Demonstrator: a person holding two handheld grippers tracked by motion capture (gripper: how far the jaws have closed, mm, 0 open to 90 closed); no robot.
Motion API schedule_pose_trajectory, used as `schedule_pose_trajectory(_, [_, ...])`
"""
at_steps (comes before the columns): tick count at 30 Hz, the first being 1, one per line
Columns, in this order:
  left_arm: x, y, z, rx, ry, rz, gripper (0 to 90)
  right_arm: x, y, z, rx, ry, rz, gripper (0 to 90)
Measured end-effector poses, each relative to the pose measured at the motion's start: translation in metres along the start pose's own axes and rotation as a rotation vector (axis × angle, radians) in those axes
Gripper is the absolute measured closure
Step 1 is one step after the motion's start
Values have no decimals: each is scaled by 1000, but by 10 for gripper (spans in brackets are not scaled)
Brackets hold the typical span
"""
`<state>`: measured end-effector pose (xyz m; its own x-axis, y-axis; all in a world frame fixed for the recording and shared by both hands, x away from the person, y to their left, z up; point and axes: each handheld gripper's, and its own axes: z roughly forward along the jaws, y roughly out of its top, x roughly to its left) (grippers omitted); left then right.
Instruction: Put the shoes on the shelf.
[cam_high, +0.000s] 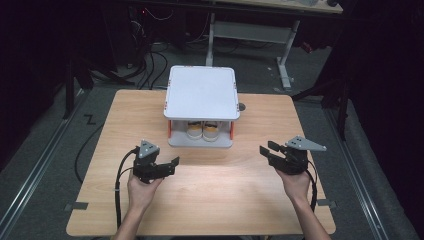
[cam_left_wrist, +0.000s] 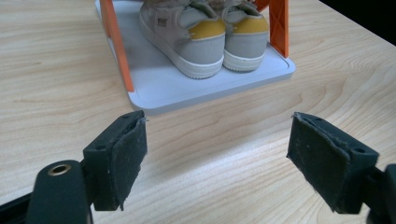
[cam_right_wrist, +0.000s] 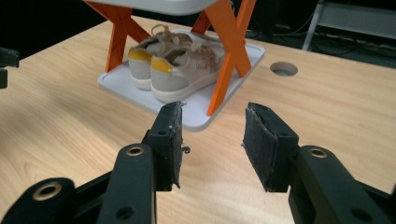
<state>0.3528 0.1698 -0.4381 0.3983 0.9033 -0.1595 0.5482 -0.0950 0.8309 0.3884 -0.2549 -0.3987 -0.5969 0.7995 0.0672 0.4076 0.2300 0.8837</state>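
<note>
Sitting heels outward on the bottom tray of the small rack (cam_high: 201, 141), the pair of shoes (cam_high: 202, 131) was the thing both tools faced. The shoes stood side by side and touching, grey with yellow heel patches (cam_left_wrist: 206, 29), tucked under the rack's white top shelf (cam_high: 201, 92) and between its orange legs (cam_right_wrist: 227, 56). That placement left the heels as the only part open to a reach from the person's side, which probably explained why both tools pointed at that face of the rack.

Just in front of the rack and off to its left, the left gripper (cam_high: 173, 162) hung over bare wood with its jaws spread wide and nothing between the pads (cam_left_wrist: 125, 154). In its own view the tray's front edge lay just beyond the pads, so it looked lined up on the shoes but not yet near enough to touch them.

In front of the rack and well off to its right, the right gripper (cam_high: 266, 149) was also empty, its jaws parted about halfway, pads (cam_right_wrist: 264, 144) facing each other with only table showing in the gap. It aimed at the rack's corner from the side, the orange cross-brace standing between it and the shoes, so a straight reach from there seemed likely to meet the leg first.

Beneath it all, the wooden table (cam_high: 210, 210) carried the rack near its far edge.
</note>
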Motion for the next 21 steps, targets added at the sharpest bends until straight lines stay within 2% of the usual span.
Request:
schedule_pose_trajectory(3, [1, -3, 0, 10, 5, -2, 203, 0, -6, -2, 6, -11, -4, 557])
schedule_pose_trajectory(4, [2, -7, 2, 36, 19, -10, 203, 0, -12, -3, 11, -14, 0, 552])
schedule_pose_trajectory(6, [5, -10, 3, 47, 23, -17, 201, -1, -18, -3, 20, -20, 5, 547])
schedule_pose_trajectory(9, [7, -14, 4, 47, 30, -29, 201, -2, -25, -2, 32, -31, 9, 542])
schedule_pose_trajectory(14, [14, -25, 9, 75, 57, -33, 202, -12, -47, 3, 76, -69, 31, 538])
schedule_pose_trajectory(21, [21, -32, 12, 91, 85, -42, 206, -22, -63, 3, 102, -106, 50, 538])
